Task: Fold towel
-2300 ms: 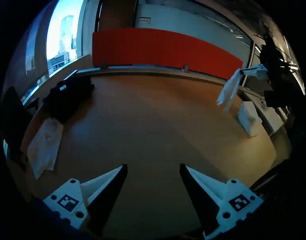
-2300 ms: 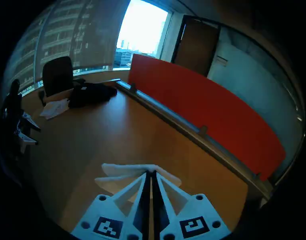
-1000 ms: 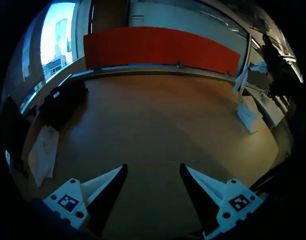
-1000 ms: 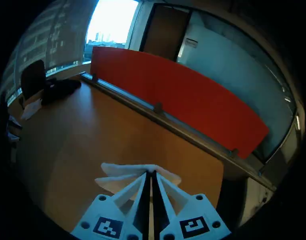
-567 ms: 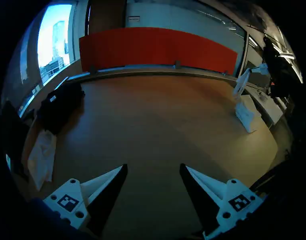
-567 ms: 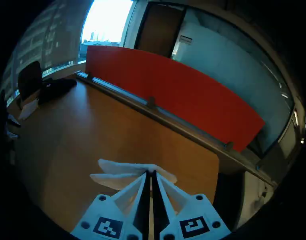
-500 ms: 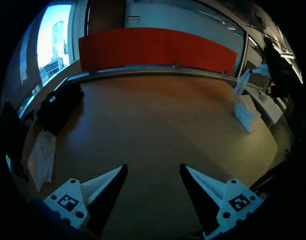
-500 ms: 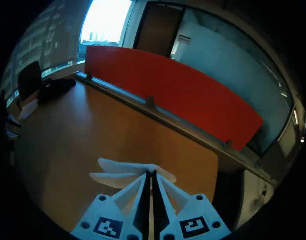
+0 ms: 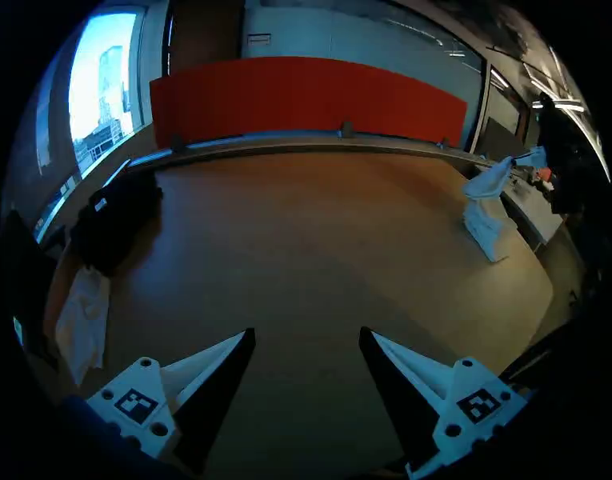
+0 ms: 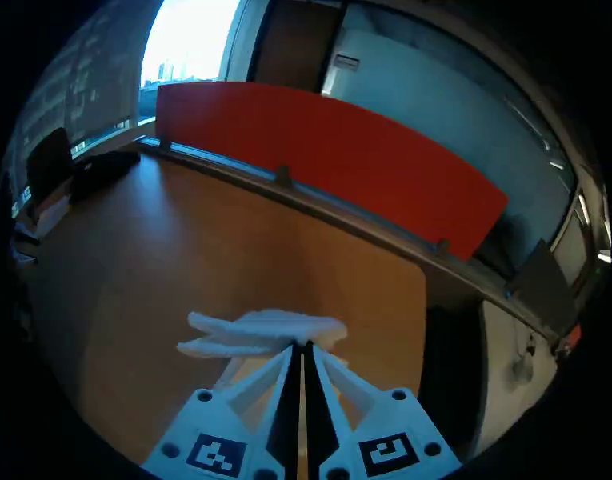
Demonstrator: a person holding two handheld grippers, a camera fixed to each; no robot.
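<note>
Left hand-held gripper [image 9: 306,332]: jaws spread wide, nothing between them. It is poised over the bare near half of the table [image 9: 306,232], roughly mid-width.

Right hand-held gripper [image 10: 303,350]: fingers pressed together with no gap, pinching the towel [image 10: 262,330]. The towel is white and bunches in loose folds just past the fingertips. It is held above the table's wood surface, toward the table's right end.

In the left gripper view the towel [image 9: 483,210] hangs at the table's far right end. Its upper corner is lifted and its lower part is down at the tabletop, close to the edge. Cannot tell whether the lower white mass is the same cloth or a separate piece lying there.

Red partition [image 9: 306,96] runs the length of the table's far edge. Black bag [image 9: 114,216] sits at the table's left end. A crumpled white cloth [image 9: 82,320] lies at the same end, on the near side of the bag. Bright window [image 9: 98,96] stands beyond the table's far left corner.
</note>
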